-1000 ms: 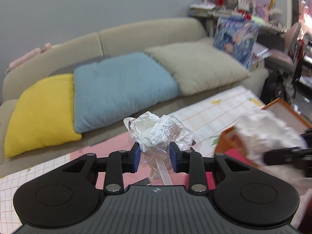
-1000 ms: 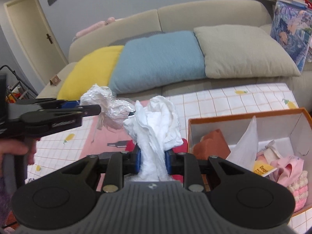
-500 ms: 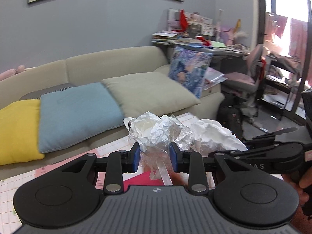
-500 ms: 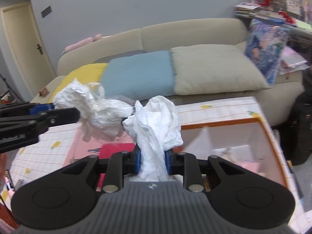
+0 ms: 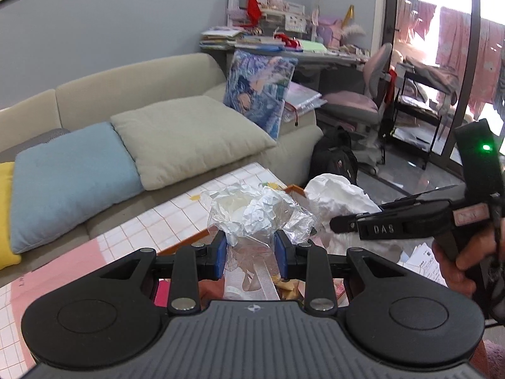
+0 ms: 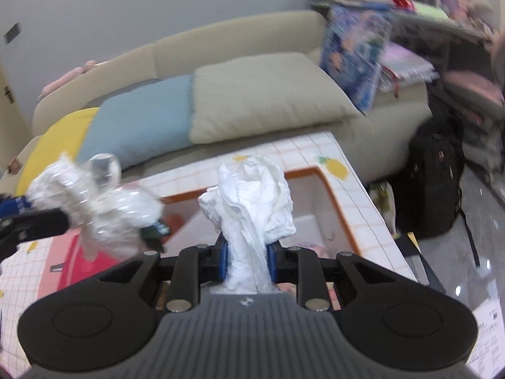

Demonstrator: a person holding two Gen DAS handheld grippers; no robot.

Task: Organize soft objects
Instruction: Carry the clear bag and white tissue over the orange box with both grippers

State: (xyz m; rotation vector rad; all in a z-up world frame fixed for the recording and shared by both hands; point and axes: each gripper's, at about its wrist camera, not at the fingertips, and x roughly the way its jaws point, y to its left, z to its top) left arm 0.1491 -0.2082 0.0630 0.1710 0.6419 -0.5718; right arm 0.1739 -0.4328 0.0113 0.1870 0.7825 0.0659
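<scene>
The orange-rimmed box (image 6: pixel 328 189) on the checked tablecloth (image 6: pixel 353 186) is your biggest landmark, lying in front of the beige sofa (image 5: pixel 132 82), and both your loads hang above its edge. Your right gripper (image 6: pixel 246 260) pinches a white crumpled tissue wad (image 6: pixel 252 195) at its narrow waist, the bulk blooming above the pads; it looks feather-light and limp, so it will likely cling or drift when let go. Your left gripper (image 5: pixel 249 254) squeezes a crinkled clear plastic wrap bundle (image 5: pixel 252 211) low down, where a ribbon trails. That film looks springy and slick, and is apt to slip or re-expand; hold it at the gathered neck, not the puffed top.
</scene>
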